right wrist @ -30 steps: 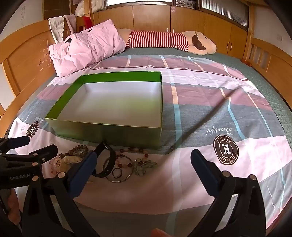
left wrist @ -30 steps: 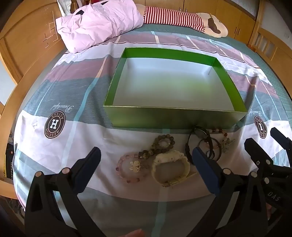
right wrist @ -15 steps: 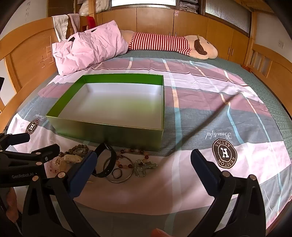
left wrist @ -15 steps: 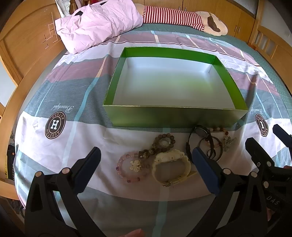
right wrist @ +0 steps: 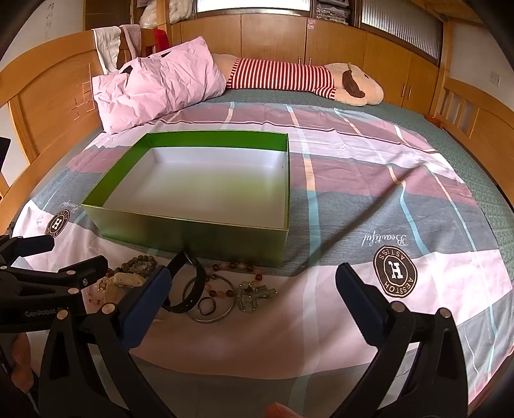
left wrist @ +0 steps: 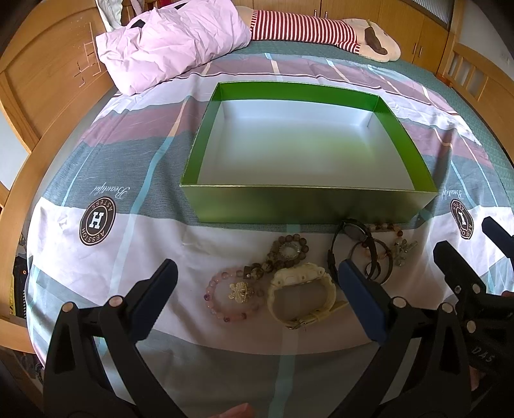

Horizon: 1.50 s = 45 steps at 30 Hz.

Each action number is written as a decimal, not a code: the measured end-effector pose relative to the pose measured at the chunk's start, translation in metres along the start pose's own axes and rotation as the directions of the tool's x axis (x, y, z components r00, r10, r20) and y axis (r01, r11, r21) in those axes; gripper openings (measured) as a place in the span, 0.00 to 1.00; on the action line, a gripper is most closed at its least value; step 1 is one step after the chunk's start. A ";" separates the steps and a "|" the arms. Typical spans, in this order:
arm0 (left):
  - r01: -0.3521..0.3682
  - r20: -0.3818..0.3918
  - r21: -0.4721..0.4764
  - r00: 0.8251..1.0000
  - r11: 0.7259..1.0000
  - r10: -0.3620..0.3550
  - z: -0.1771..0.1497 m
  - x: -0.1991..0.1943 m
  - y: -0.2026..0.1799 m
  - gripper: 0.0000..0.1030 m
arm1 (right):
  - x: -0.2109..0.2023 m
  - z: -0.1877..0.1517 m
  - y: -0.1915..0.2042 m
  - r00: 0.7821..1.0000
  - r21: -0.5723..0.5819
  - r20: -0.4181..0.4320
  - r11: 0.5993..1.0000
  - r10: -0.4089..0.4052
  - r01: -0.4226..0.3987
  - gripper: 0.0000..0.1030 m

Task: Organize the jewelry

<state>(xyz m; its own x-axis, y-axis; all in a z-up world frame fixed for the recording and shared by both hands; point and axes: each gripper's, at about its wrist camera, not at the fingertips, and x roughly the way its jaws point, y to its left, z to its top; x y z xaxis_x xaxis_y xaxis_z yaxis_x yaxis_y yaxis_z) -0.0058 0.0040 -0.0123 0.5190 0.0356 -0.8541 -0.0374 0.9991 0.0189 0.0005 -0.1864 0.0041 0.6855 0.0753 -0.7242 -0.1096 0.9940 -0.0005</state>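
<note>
An empty green box [left wrist: 308, 205] with a white floor sits on the bedspread; it also shows in the right wrist view [right wrist: 192, 234]. Jewelry lies in front of it: a pink bead bracelet [left wrist: 229, 297], a cream watch [left wrist: 302, 295], a dark bead bracelet [left wrist: 289, 252], a black watch [left wrist: 351, 233], metal rings [right wrist: 208, 305] and a jade-coloured charm [right wrist: 253, 294]. My left gripper [left wrist: 257, 302] is open and empty, just above the pink bracelet and cream watch. My right gripper [right wrist: 253, 302] is open and empty, near the rings and charm.
A pink pillow [left wrist: 170, 41] and a striped plush toy [left wrist: 321, 29] lie at the far end of the bed. Wooden bed frames [right wrist: 54, 106] run along the left and right. The bedspread [right wrist: 417, 209] extends to the right of the box.
Both grippers have shifted slightly, the views tilting a little. The jewelry and the box have not moved. Both grippers stay open.
</note>
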 end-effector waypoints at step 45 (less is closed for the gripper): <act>-0.019 -0.014 0.024 1.000 1.000 0.019 0.001 0.004 -0.011 0.98 | 0.000 -0.001 0.000 1.000 -0.003 0.001 1.000 -0.002 0.002 0.99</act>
<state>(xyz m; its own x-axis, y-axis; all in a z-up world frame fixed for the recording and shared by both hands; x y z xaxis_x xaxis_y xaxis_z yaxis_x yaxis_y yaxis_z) -0.0025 -0.0066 -0.0151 0.5062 0.0544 -0.8607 -0.0264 0.9985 0.0476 0.0001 -0.1864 0.0034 0.6867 0.0738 -0.7232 -0.1104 0.9939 -0.0034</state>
